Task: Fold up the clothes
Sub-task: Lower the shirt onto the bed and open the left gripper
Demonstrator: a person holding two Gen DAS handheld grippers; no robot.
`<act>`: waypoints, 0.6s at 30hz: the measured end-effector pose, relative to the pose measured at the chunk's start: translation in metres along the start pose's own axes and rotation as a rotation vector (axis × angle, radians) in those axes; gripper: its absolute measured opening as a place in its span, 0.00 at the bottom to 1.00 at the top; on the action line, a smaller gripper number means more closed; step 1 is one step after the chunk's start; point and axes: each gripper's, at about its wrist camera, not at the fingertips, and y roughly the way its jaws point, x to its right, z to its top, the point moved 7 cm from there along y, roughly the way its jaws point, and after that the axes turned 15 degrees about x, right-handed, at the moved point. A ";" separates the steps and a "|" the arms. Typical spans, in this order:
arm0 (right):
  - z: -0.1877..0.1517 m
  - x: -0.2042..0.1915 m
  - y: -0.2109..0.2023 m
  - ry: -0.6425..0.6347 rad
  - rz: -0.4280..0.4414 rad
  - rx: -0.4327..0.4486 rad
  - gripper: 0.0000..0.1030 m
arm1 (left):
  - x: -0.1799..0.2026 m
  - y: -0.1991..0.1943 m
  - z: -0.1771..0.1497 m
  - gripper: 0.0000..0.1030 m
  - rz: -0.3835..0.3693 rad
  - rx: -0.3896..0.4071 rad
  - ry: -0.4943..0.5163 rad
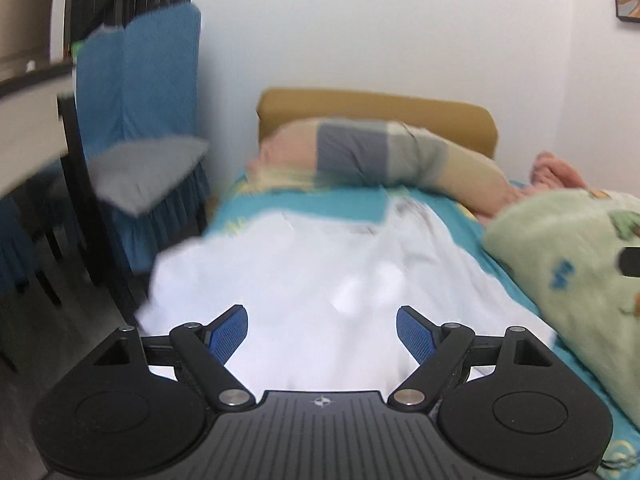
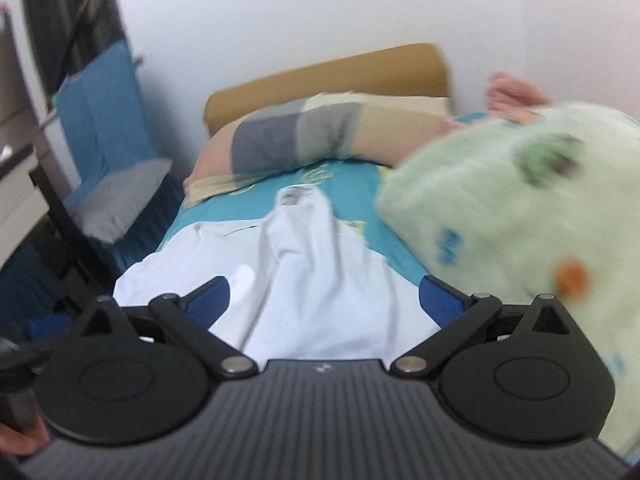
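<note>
Left wrist view: the left hand-held gripper point(image 1: 322, 334) has its jaws spread wide, its blue pads point(image 1: 228, 332) gripping nothing, poised over a white garment point(image 1: 320, 280) that lies spread on the teal bed sheet point(image 1: 340, 202). A patchwork pillow point(image 1: 380, 152) rests against the mustard headboard point(image 1: 376, 106) beyond the garment; a pale green blanket point(image 1: 568, 252) is bunched at the right, with pink fabric point(image 1: 556, 170) behind it. A chair with a blue cover point(image 1: 140, 76) and grey cushion point(image 1: 148, 172) stands beside the bed at the left. The picture is motion-blurred. Right wrist view: the right hand-held gripper point(image 2: 324, 298) is likewise wide open and holds nothing; the white garment point(image 2: 288, 264) extends between its pads, collar end toward the pillow point(image 2: 320, 136), and a ridge of cloth runs along its middle. The green blanket point(image 2: 520, 216) lies just beside the right pad point(image 2: 440, 300).
</note>
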 end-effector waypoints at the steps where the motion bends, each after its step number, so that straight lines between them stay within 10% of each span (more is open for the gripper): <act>1: -0.006 0.010 -0.015 0.021 -0.006 0.011 1.00 | 0.009 -0.008 -0.008 0.81 -0.008 -0.007 -0.003; 6: -0.032 0.058 -0.070 0.115 -0.018 0.054 1.00 | 0.055 -0.045 -0.046 0.80 -0.048 -0.041 -0.015; 18: -0.051 0.145 -0.055 0.361 -0.118 0.098 1.00 | 0.207 0.071 -0.095 0.80 -0.204 -0.051 0.148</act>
